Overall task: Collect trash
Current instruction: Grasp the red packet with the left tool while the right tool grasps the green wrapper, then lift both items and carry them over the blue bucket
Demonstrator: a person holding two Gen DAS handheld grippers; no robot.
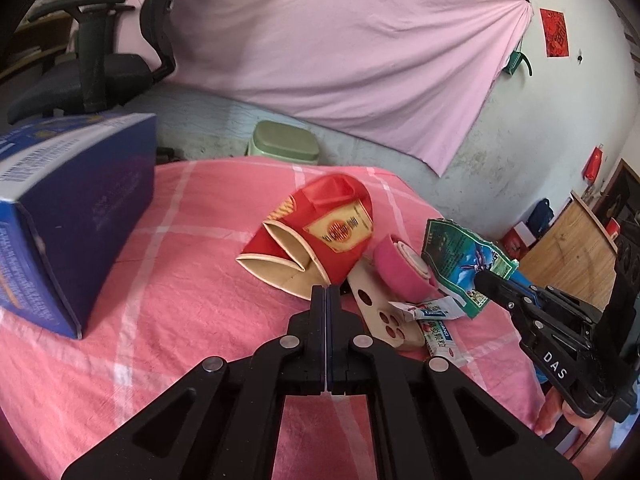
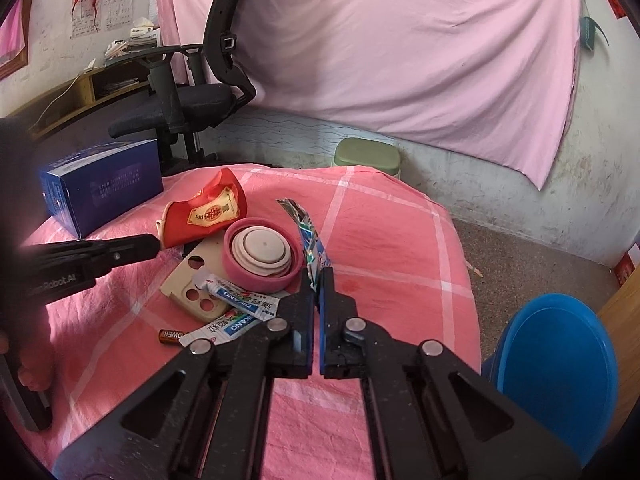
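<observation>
green wrapper (image 2: 310, 236) – torn, sticking up edge-on, pinched in the right gripper (image 2: 319, 276) over the pink checked cloth (image 2: 380, 240) | left gripper (image 1: 326, 296) pressed together on nothing, tips right by the crushed red paper cup (image 1: 320, 228) | pink tape roll (image 2: 262, 254), sachets (image 2: 240, 300) between | blue box (image 1: 72, 216) far left

On the pink cloth I count one crushed red paper cup (image 2: 204, 212), one pink collapsible cup (image 2: 262, 254), one green foil wrapper (image 1: 460, 268), two white sachets (image 2: 240, 294), one beige phone case (image 2: 192, 288), one battery (image 2: 170, 336), one blue box (image 2: 100, 188).
</observation>
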